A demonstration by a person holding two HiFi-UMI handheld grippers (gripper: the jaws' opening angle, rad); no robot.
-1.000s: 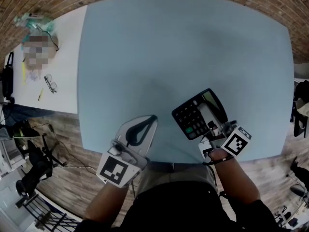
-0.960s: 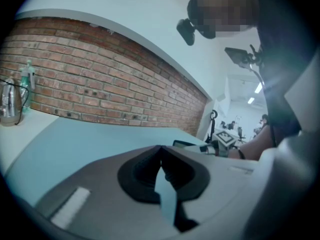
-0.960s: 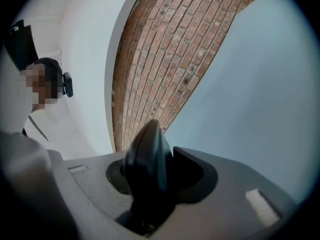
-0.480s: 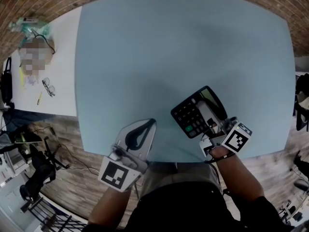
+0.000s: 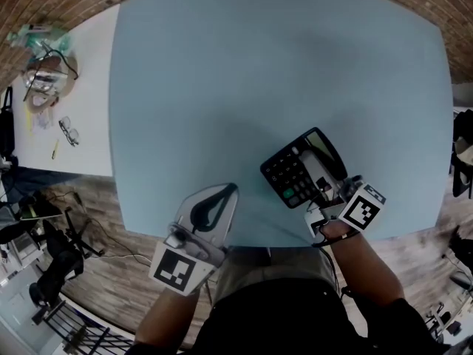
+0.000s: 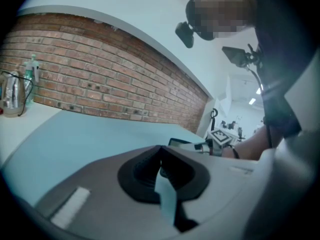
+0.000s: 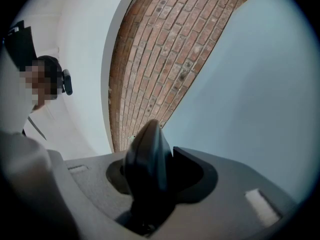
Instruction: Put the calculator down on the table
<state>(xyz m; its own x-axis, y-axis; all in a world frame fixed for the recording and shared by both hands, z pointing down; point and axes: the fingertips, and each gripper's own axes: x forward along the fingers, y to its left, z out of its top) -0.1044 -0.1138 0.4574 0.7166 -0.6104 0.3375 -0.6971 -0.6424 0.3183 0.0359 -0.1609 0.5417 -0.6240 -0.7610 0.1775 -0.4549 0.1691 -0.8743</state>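
Note:
A black calculator (image 5: 294, 174) with a grey display and dark keys is over the near right part of the light blue table (image 5: 259, 72). My right gripper (image 5: 316, 170) is shut on its near right side. In the right gripper view the calculator (image 7: 146, 164) shows edge-on as a dark rounded shape pinched between the jaws. I cannot tell whether it touches the table. My left gripper (image 5: 233, 189) is over the table's near edge, left of the calculator, its tips together and nothing in them. The left gripper view shows its closed tips (image 6: 160, 148) and the calculator (image 6: 181, 143) beyond them.
A white table (image 5: 89, 87) joins the blue one on the left, carrying glasses (image 5: 68, 132), a kettle (image 6: 12, 94) and a bottle (image 6: 33, 70). A brick wall (image 6: 100, 89) runs behind the table's far edge. The person's body is at the near edge.
Both grippers and the calculator keep their places. Only the head view has shifted slightly.

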